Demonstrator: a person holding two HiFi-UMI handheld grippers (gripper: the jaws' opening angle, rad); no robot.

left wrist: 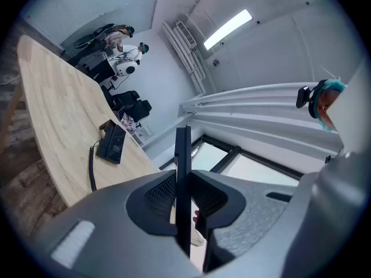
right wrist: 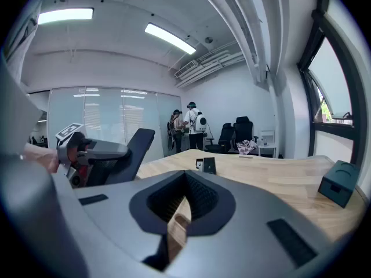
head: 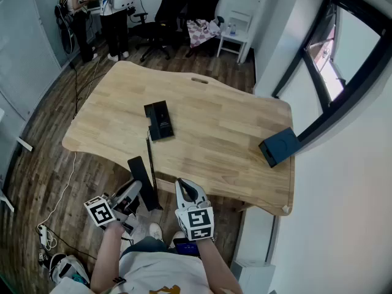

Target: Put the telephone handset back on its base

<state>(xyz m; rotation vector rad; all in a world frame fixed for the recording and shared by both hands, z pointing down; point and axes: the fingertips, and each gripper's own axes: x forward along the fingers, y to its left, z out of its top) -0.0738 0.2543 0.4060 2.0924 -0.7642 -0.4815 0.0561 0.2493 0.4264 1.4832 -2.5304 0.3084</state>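
The black telephone base (head: 159, 120) lies on the wooden table (head: 220, 133), left of centre; it also shows in the left gripper view (left wrist: 111, 143) and the right gripper view (right wrist: 206, 165). A coiled cord (head: 149, 155) runs from it over the near table edge to the black handset (head: 141, 176). My left gripper (head: 136, 193) is shut on the handset and holds it off the table, in front of the near edge. Between that gripper's jaws (left wrist: 182, 197) the handset (left wrist: 182, 155) appears edge-on. My right gripper (head: 184, 187) hangs beside it, shut with nothing between its jaws (right wrist: 184, 198).
A dark blue box (head: 279, 146) stands at the table's right edge by the window. Office chairs (head: 177, 8) and a small white side table (head: 236, 37) stand beyond the far end. Two people (head: 113, 11) stand at the far left. A cable and power strip (head: 44, 234) lie on the floor.
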